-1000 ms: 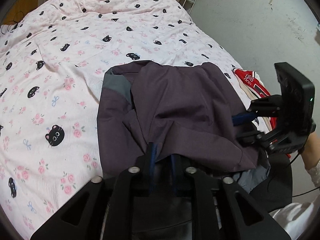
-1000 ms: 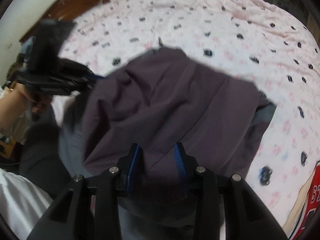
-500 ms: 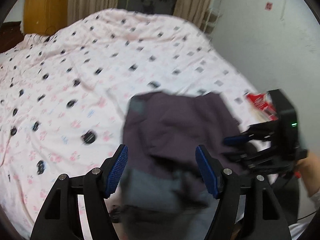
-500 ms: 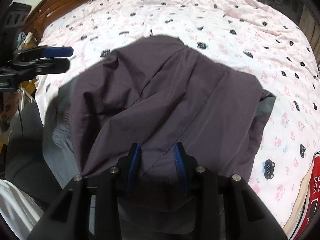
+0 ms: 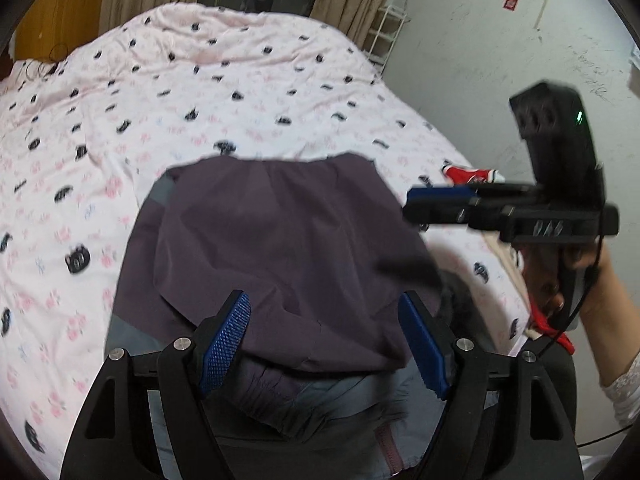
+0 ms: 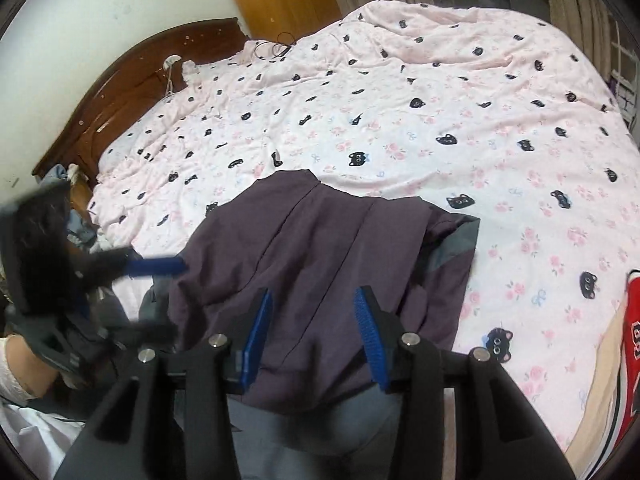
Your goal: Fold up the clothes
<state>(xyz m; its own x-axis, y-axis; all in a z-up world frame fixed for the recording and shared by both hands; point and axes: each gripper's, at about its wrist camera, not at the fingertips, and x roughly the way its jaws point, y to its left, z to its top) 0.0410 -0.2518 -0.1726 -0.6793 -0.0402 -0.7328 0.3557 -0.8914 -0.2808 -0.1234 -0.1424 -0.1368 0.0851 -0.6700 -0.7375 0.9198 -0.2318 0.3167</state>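
Observation:
A dark purple jacket with grey panels [image 5: 276, 248] lies folded over on the pink cat-print bed cover [image 5: 160, 100]; it also shows in the right wrist view [image 6: 320, 256]. My left gripper [image 5: 324, 340] is open and empty, raised above the jacket's near edge. My right gripper [image 6: 314, 338] is open and empty, also above the near edge. The right gripper shows in the left wrist view [image 5: 436, 204], lifted over the jacket's right side. The left gripper shows blurred in the right wrist view [image 6: 160, 268].
A red and white jersey [image 5: 474, 176] lies at the bed's right edge, also in the right wrist view [image 6: 628, 332]. A wooden headboard [image 6: 120, 96] stands at the far left. A white wire rack [image 5: 386, 32] stands by the grey wall.
Both grippers have let go of the jacket, opened and lifted back from it. The jacket now lies flat in its fold on the bed.

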